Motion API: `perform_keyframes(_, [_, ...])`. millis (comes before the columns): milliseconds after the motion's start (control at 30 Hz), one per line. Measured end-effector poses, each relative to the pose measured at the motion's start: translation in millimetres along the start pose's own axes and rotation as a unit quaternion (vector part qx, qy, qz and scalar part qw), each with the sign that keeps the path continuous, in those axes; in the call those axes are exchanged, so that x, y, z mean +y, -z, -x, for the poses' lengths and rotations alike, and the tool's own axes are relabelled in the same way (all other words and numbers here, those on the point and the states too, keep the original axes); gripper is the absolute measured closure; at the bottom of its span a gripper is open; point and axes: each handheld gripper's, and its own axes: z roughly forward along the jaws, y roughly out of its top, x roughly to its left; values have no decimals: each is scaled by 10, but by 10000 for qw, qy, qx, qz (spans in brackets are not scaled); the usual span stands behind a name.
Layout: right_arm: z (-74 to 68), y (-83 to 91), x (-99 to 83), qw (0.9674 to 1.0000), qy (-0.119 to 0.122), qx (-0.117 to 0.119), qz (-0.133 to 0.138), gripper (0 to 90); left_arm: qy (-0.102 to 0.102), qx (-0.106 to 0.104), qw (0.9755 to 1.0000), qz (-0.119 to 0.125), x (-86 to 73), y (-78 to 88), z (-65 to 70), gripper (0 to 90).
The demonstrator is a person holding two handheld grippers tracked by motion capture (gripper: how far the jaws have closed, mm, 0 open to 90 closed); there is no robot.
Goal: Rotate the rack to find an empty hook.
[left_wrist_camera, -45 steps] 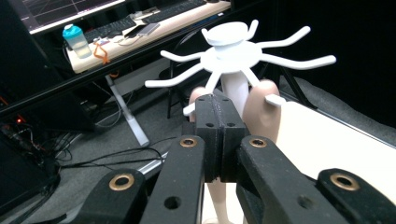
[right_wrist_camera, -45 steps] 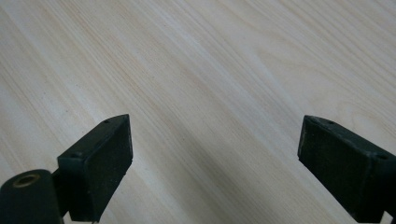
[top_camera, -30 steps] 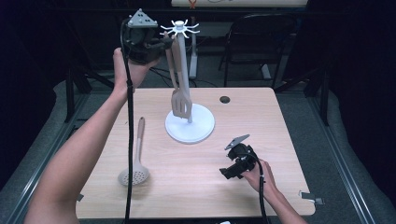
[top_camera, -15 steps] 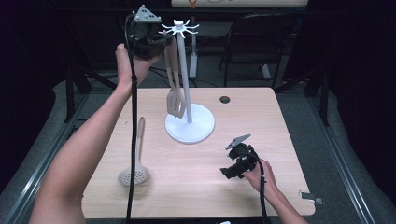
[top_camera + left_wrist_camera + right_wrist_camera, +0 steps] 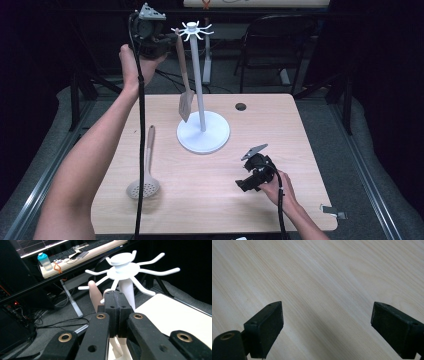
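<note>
Left gripper (image 5: 167, 44) raised at far left, level with top of white utensil stand (image 5: 199, 90); fingers (image 5: 116, 312) clamped on handle top of wooden spatula (image 5: 184, 85); spatula hangs nearly upright, just left of stand's pole, blade above round base; handle top close to stand's hooks (image 5: 130, 270); slotted spoon (image 5: 145, 175) flat on surface (image 5: 280, 130), near left; right gripper (image 5: 245, 184) rests near right, fingers (image 5: 265, 326) spread wide, nothing between.
</note>
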Motion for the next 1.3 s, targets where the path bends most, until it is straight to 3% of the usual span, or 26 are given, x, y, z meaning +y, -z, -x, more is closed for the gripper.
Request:
perform_keyframes(67, [13, 16, 8, 9999, 108, -20, -128, 105, 1, 6, 10000, 3, 3, -7, -9, 900])
perform_keyframes(467, [3, 2, 0, 10000, 44, -6, -42, 106, 47, 40, 10000, -28, 11, -40, -65, 900])
perform_keyframes(600, [13, 15, 3, 9999, 59, -5, -88, 106, 169, 49, 9998, 23, -19, -1, -88, 884])
perform_keyframes(700, [4, 2, -8, 10000, -36, 39, 58, 106, 269, 63, 9996, 23, -67, 36, -128, 858])
perform_keyframes(867, [3, 4, -6, 10000, -36, 34, 49, 106, 266, 42, 9995, -150, -181, 66, -160, 766])
perform_keyframes(1000, [9, 19, 8, 9999, 117, -27, -116, 106, 313, 35, 9989, -342, -271, 73, -185, 603])
perform_keyframes(1033, [9, 19, 8, 9999, 117, -27, -116, 106, 332, 42, 9987, -387, -296, 73, -188, 603])
perform_keyframes(1067, [9, 15, 9, 9998, 123, -21, -122, 106, 349, 69, 9984, -431, -321, 73, -186, 525])
perform_keyframes(1300, [-5, 6, 9, 10000, 52, 19, -45, 106, 397, 127, 9965, -725, -550, 47, -176, 350])
